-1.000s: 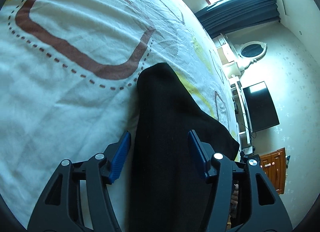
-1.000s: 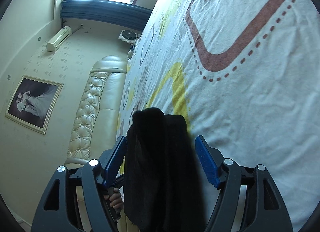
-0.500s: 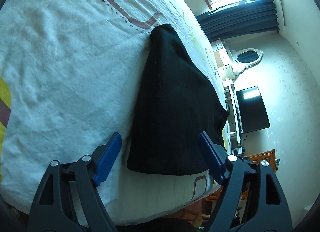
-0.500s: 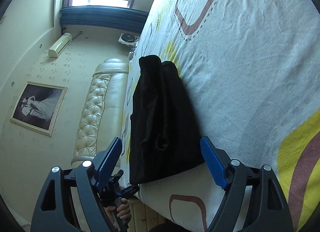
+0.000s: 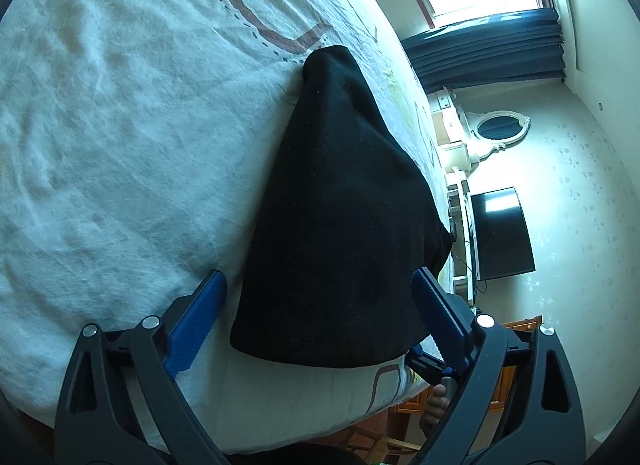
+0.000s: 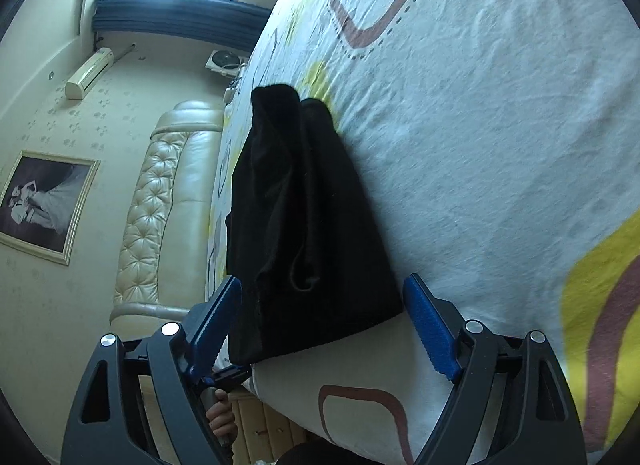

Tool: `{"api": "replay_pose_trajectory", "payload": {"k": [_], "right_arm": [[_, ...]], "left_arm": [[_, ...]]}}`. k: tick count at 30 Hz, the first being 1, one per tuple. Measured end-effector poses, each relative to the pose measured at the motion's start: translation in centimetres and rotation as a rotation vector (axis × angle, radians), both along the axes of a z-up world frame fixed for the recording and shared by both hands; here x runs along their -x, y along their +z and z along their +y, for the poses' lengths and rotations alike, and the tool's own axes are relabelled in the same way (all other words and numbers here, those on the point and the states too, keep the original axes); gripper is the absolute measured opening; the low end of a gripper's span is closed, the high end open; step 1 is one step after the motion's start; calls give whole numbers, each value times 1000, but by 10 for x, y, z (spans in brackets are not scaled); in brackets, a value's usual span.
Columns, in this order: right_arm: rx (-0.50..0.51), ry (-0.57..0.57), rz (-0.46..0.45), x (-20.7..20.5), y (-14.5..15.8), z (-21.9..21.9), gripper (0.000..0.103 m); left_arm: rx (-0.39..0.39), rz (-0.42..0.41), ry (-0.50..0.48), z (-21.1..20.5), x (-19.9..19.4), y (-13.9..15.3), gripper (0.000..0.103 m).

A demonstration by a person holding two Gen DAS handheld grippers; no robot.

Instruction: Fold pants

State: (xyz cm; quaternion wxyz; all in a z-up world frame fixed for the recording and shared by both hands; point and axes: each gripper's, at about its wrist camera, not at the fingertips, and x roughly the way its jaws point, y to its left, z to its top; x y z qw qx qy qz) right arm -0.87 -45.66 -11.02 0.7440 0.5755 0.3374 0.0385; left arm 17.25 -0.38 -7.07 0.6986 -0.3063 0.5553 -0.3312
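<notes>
On the bed (image 5: 100, 125) the folded black pants (image 5: 340, 225) lay near the edge, between but clear of both spread, empty tongs, left (image 5: 320, 313) and right (image 6: 324, 325).

Left tongs (image 5: 316, 307) spread wide, folded pants (image 5: 340, 225) on bed (image 5: 120, 125).

folded black fabric pants (image 5: 340, 225): 1 | black two-finger gripper with blue pads: 2, left gripper (image 5: 316, 315), right gripper (image 6: 322, 325) | bed with white patterned sheet (image 5: 120, 125): 1 | black flat wall television (image 5: 502, 233): 1 | framed black-and-white photograph (image 6: 40, 205): 1 | white wall air conditioner (image 6: 90, 73): 1
</notes>
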Motion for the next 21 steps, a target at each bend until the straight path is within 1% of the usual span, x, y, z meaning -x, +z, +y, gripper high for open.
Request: {"api": "replay_pose_trajectory", "payload": {"k": [2, 3, 4, 5, 7, 8, 9, 10, 11, 13, 16, 21], "right_arm": [[49, -2, 16, -7, 3, 7, 82], [57, -8, 19, -8, 3, 8, 77], [65, -15, 25, -8, 2, 9, 58], [62, -10, 36, -8, -1, 10, 49], [24, -21, 27, -4, -8, 8, 43], [15, -25, 18, -2, -10, 8, 42], [4, -31, 11, 0, -10, 8, 41], [-3, -34, 7, 1, -10, 7, 40], [-6, -36, 3, 2, -9, 7, 40], [-11, -38, -2, 3, -9, 7, 39], [-31, -41, -12, 5, -9, 7, 39], [-41, -43, -25, 10, -4, 8, 38]], "left_arm": [[13, 10, 4, -4, 1, 0, 93], [14, 13, 7, -5, 3, 0, 93], [8, 10, 12, -7, 3, -1, 92], [4, 9, 14, -5, 5, -1, 92], [-6, 8, 18, -6, 5, -1, 90], [-19, 9, 22, -7, 6, -1, 85], [-53, 8, 24, -7, 6, -1, 73], [-96, 5, 18, -9, 6, -2, 58], [-118, -3, 8, -9, 6, -2, 55], [-102, -4, -2, -5, 7, -3, 48], [-95, 2, 2, 0, 8, -4, 41], [-135, -27, -4, -4, 10, 3, 38]]}}
